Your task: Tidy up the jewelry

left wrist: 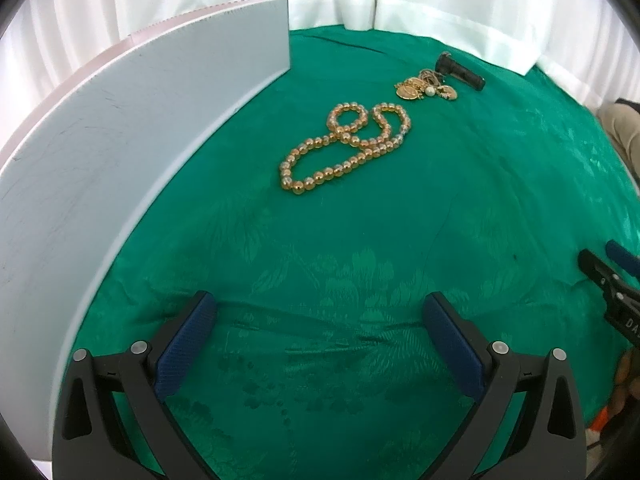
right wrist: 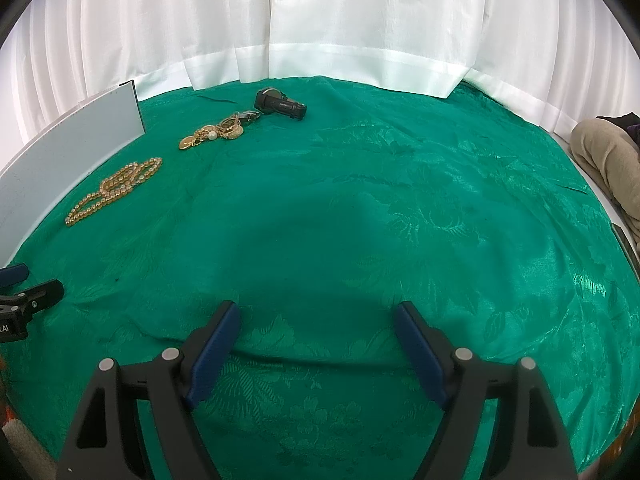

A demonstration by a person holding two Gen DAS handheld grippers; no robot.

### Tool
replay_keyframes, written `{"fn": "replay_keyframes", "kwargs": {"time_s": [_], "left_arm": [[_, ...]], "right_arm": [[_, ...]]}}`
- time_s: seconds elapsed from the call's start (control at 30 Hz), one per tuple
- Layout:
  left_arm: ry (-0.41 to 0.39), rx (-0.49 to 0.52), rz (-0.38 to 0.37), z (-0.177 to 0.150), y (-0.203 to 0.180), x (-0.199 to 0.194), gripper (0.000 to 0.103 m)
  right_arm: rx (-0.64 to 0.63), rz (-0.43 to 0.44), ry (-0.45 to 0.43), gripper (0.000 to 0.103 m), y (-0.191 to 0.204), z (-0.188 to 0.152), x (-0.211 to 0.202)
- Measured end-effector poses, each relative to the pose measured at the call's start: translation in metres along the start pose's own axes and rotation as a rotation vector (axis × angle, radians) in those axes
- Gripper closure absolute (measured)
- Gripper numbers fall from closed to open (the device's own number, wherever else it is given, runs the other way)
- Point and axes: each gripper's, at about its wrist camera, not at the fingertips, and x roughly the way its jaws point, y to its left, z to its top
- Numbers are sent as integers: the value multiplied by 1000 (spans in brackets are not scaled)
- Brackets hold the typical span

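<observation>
Backdrop: white curtain [right wrist: 328, 20] hanging in soft vertical folds across the far side, its hemmed lower edge meeting the table.
Surface: green cloth [right wrist: 360, 208] with a woven leaf-and-flower pattern — lightly creased, covering the whole table top.
Left side: pale grey board [left wrist: 120, 152] standing upright on edge along the cloth, faintly scuffed.
Right edge: a beige fabric shape [right wrist: 604, 160] lies just past the cloth; what it is cannot be told.
Light: bright and even — a soft sheen on the cloth at right, a dim shadow patch near the middle.
</observation>
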Motion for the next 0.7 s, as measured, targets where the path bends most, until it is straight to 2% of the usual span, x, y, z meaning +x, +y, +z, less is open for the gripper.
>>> {"fn": "replay_keyframes", "kwargs": {"time_s": [0.47,0.7], "left_arm": [[5,5,-7,1,0,1,1],[20,0,-49,3,4,-3,1]], "right_arm": [[-1,1,0,21,0,0,0],[-2,1,0,21,0,0,0]]}}
